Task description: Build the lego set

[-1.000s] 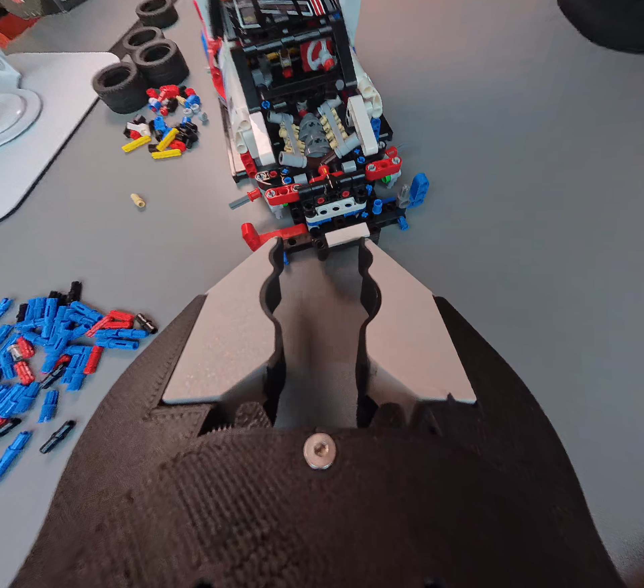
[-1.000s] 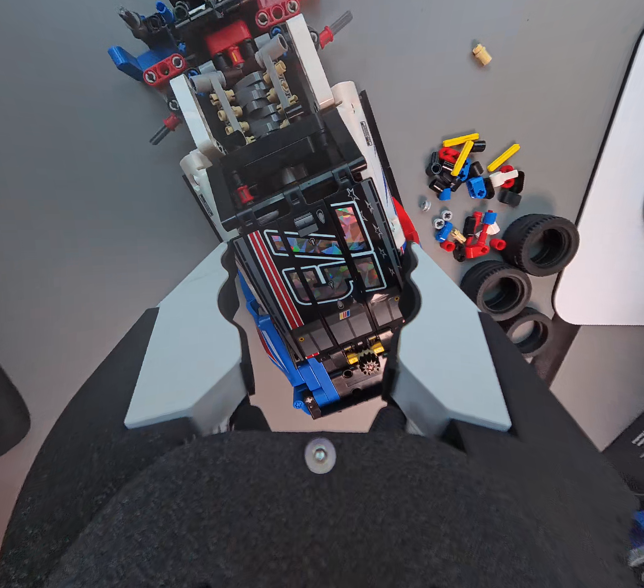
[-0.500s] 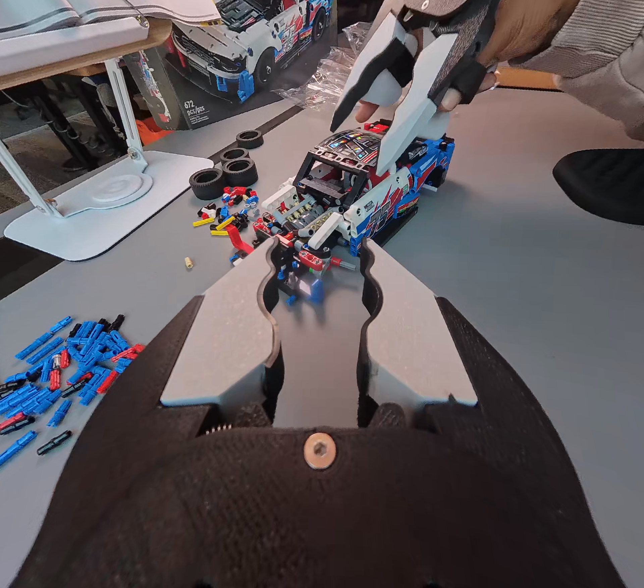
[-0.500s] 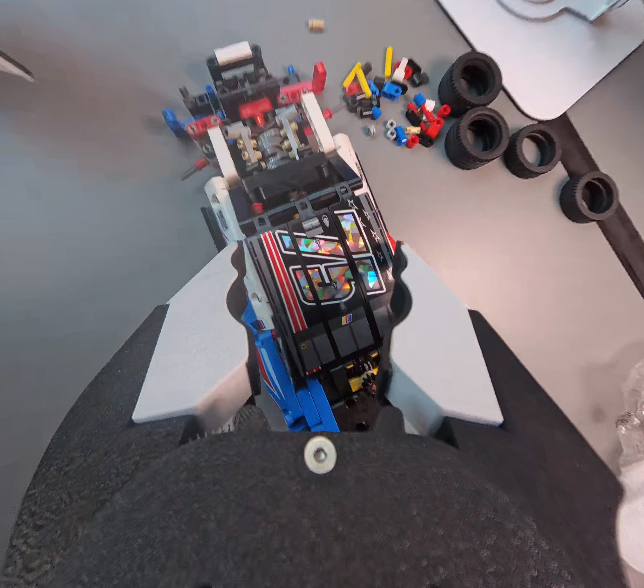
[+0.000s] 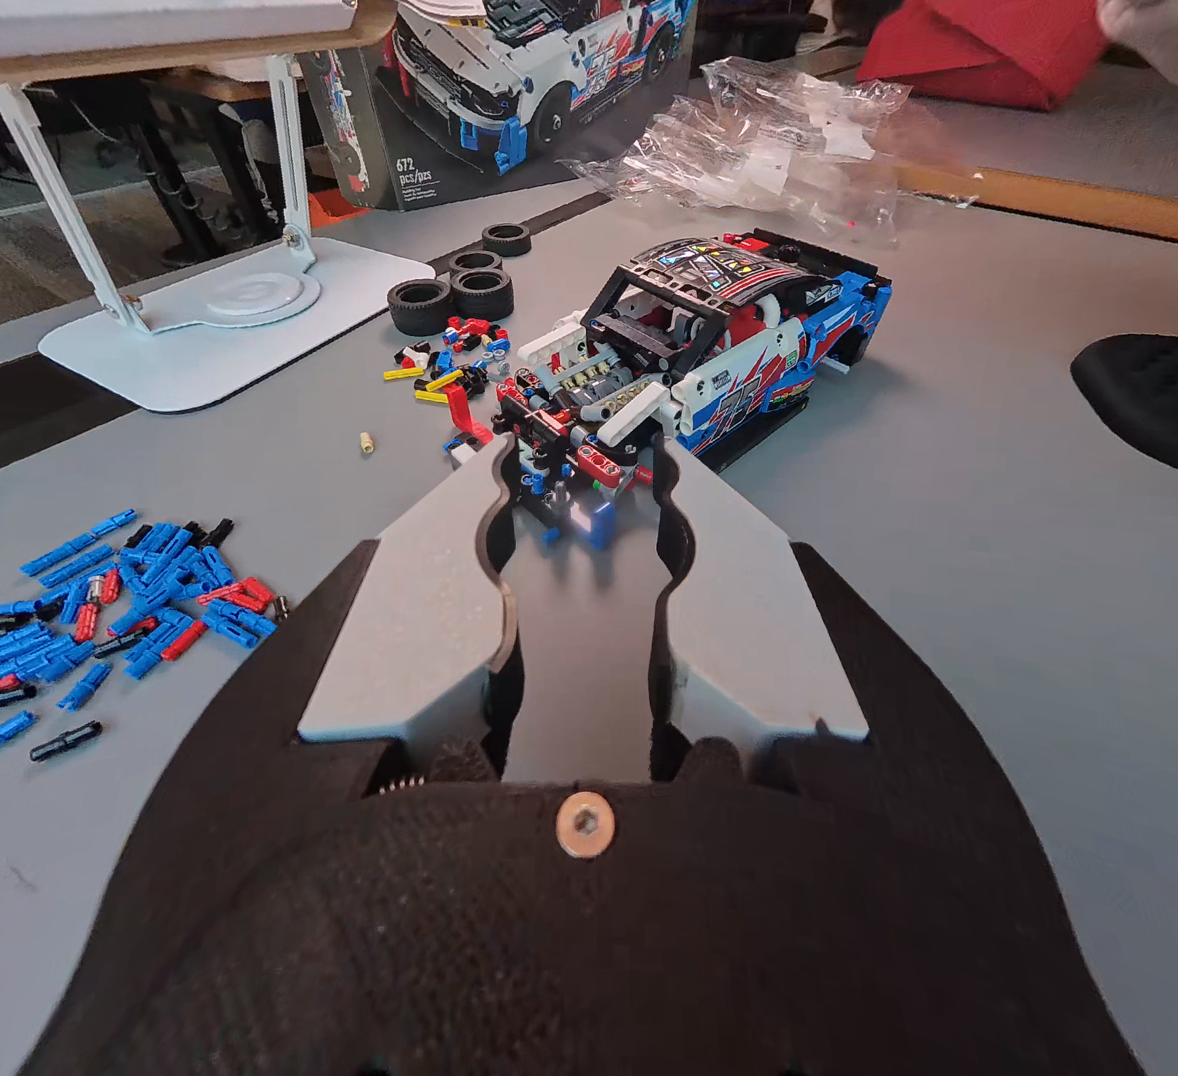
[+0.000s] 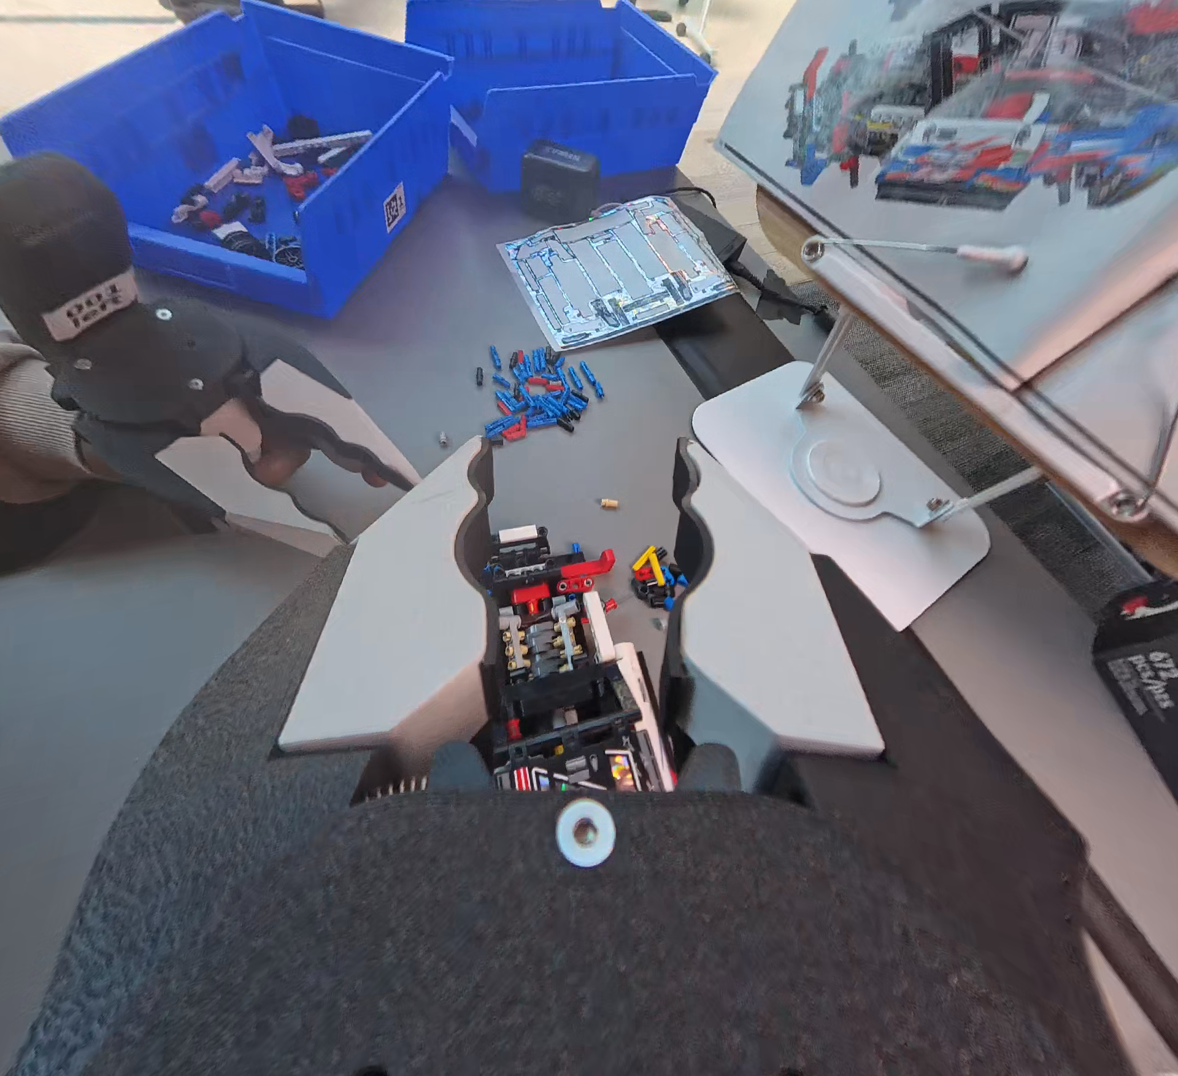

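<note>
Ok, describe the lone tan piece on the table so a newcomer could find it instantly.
Start at the white book stand base, then move toward the car model. On bare grey table between them lies the tan piece, a stubby cylinder. It sits alone, apart from the mixed small-parts pile and the blue pin pile.

- Released from the lego car (image 5: 714, 357), with the right gripper (image 6: 583, 472) now lifted clear above it, jaws apart.
- Pulled back from the car's front: left gripper (image 5: 577, 459), tilted up, open and empty.
</note>
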A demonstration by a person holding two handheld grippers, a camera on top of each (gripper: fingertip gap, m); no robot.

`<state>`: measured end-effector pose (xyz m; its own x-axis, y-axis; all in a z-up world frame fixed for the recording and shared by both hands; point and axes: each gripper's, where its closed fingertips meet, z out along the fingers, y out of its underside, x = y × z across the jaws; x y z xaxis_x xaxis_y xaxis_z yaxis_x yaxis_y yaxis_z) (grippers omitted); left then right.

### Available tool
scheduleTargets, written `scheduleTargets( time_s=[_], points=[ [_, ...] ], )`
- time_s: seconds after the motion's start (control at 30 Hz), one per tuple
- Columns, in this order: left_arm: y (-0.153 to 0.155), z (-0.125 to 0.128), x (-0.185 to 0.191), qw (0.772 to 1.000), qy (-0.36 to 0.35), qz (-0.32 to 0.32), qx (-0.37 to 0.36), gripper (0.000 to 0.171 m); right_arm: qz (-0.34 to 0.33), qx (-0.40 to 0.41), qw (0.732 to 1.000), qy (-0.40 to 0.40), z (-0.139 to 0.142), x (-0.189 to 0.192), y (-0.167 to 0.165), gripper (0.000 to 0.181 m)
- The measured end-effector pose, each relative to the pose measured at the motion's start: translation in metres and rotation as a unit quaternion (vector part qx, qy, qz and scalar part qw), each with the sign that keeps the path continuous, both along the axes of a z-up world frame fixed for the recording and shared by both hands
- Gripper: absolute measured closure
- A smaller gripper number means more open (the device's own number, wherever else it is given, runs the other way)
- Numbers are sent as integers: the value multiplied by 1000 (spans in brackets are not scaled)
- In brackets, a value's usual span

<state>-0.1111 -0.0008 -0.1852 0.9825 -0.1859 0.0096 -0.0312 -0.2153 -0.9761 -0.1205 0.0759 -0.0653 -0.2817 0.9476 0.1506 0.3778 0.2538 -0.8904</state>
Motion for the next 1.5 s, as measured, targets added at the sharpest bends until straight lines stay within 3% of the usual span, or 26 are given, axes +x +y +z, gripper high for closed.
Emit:
scheduleTargets(
  time_s=[0.2,0.4,0.7,1.17,1.5],
  points=[
    [4,-2,-4,1000,-6,14,1,134,9,65,998,-20,73,-35,-13,126],
    [3,0,-9,999,-20,24,6,135,-6,144,989,-39,103,-52,-12,125],
    [4,0,-12,999,-32,29,6,135,-18,202,978,-55,117,-57,-20,123],
    [2,4,-15,998,-30,41,22,134,-84,164,982,-31,137,-49,-1,119],
    [1,6,-16,998,-43,36,28,134,-96,196,975,-51,118,-60,9,116]
  ],
)
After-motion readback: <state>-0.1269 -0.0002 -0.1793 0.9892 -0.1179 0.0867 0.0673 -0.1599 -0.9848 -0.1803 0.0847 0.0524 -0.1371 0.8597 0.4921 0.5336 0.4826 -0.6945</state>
